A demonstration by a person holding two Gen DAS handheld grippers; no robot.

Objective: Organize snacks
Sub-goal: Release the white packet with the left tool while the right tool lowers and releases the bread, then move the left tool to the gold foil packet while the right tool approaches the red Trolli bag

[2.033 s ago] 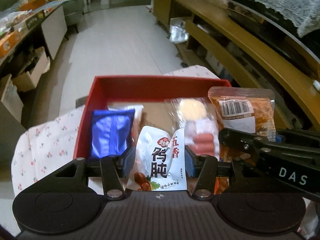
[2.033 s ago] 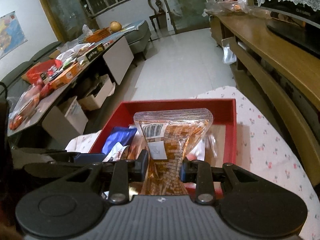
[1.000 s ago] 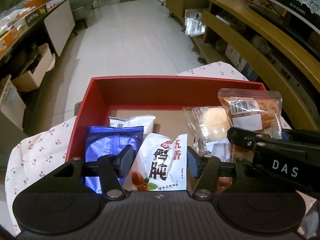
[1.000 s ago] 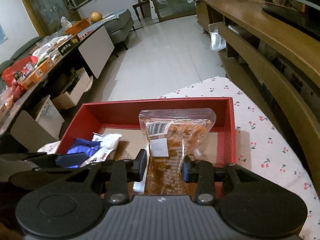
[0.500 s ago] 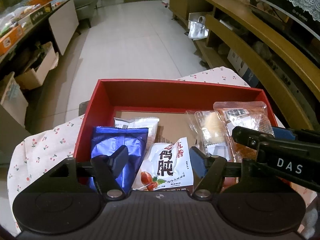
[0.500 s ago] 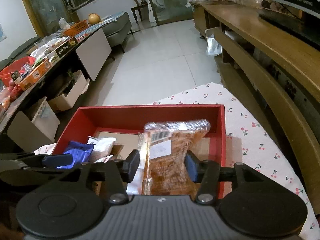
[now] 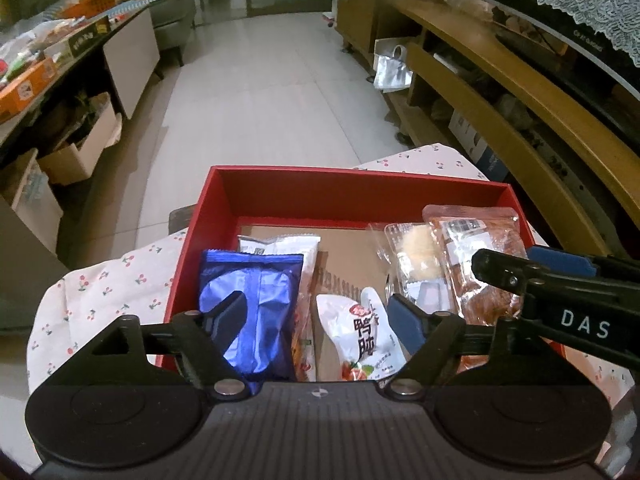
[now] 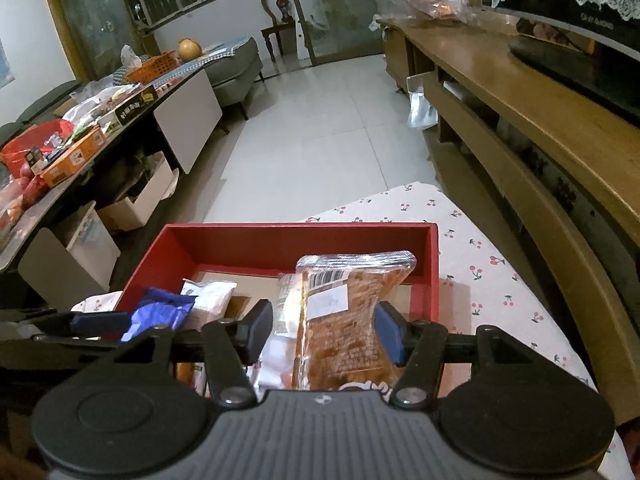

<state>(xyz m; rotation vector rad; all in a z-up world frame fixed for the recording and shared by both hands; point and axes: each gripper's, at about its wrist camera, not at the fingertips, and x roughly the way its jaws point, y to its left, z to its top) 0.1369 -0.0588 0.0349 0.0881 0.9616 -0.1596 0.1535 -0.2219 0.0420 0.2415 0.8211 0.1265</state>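
Jaws of both grippers opening, apart: white packet between left, clear snack bag between right.

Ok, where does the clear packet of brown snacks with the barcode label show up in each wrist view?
Left wrist view: the clear packet of brown snacks lies at right, inside the red box, partly behind the right gripper.
Right wrist view: the same packet is at centre, between the right gripper's opening jaws, apparently clear of both pads.
Shared landmark: the blue foil packet at the box's left side.
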